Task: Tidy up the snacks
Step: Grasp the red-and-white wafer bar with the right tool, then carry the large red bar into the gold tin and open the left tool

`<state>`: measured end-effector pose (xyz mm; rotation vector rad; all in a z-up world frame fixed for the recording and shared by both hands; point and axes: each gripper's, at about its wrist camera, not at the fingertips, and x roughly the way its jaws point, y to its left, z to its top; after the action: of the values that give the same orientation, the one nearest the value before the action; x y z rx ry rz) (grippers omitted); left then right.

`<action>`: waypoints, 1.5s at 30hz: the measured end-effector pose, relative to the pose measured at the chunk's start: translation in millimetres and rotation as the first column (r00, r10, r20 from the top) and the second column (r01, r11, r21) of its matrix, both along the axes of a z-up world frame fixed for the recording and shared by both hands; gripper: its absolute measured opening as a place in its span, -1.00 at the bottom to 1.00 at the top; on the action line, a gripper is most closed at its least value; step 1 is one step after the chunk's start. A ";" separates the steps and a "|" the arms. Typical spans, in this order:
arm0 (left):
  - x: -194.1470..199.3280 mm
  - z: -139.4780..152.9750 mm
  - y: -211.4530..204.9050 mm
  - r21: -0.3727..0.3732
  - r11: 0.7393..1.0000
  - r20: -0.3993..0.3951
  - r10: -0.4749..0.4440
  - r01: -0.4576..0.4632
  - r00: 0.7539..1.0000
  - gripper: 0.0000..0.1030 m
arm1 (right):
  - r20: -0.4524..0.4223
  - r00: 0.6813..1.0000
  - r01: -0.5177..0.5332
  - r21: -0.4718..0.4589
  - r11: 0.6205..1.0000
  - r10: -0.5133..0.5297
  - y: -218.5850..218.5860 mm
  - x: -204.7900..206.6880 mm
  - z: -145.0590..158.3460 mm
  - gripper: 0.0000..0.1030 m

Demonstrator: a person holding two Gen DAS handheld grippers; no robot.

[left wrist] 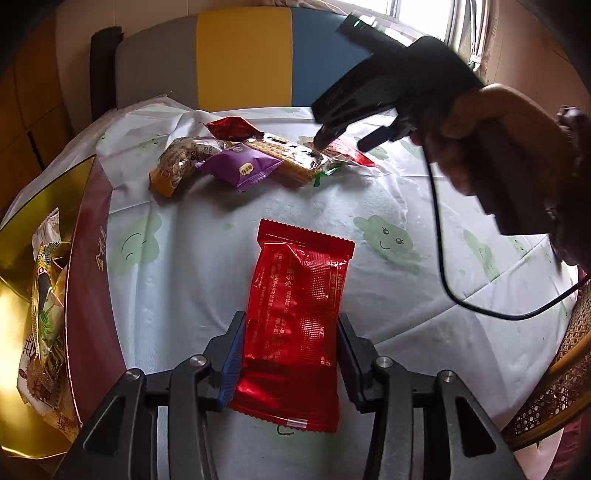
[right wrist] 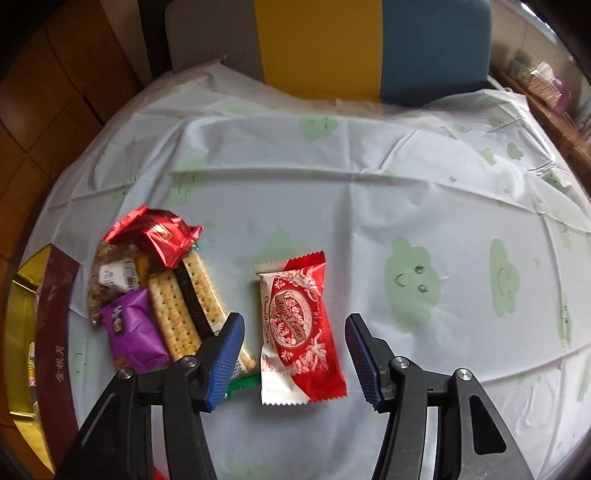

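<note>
A thin white tablecloth (right wrist: 369, 206) covers the table; it has fold lines and creases and is printed with pale green clouds that have small smiling faces. Behind the table stands a chair back (right wrist: 332, 48) in three vertical bands: grey, yellow in the middle, and blue. The wall to the left is of brown wooden panels (right wrist: 55, 92). In the left wrist view a bright window (left wrist: 424, 18) is at the top right, and a woven cane chair (left wrist: 557, 376) with a curved wooden rim shows at the lower right edge. A black cable (left wrist: 443, 258) hangs in a loop above the cloth.
</note>
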<state>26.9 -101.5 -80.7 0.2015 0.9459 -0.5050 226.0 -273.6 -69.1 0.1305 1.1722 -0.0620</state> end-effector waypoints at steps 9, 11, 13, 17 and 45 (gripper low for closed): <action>-1.5 -1.6 -0.1 -0.004 1.000 0.013 0.005 -0.005 1.000 -0.09 | 0.008 0.997 -0.083 -0.037 0.996 0.083 -5.2 -51.9 15.9 -0.42; -1.7 -1.8 -0.3 -0.004 1.000 0.016 0.007 -0.007 1.000 -0.09 | 0.000 0.995 -0.100 -0.020 0.995 0.100 -5.3 -70.1 17.4 -0.43; -2.0 -2.0 -0.6 -0.002 1.000 0.019 0.008 -0.008 1.000 -0.09 | -0.011 0.991 -0.131 -0.008 0.991 0.130 -1.0 -90.8 17.9 -0.43; -1.9 -0.8 -1.9 0.010 1.000 0.016 0.002 -0.002 1.000 -0.09 | -0.054 0.980 -0.194 -0.001 0.981 0.193 14.7 -118.5 4.2 -0.42; 114.8 50.7 251.7 -0.219 0.714 -0.254 0.616 -0.665 0.746 -0.12 | -0.024 0.973 -0.232 -0.052 0.971 0.231 13.1 -128.0 -3.8 -0.35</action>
<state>141.7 150.2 -30.0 -0.4533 1.0149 0.0007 98.0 -260.4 -72.9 -0.0561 1.1954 0.1109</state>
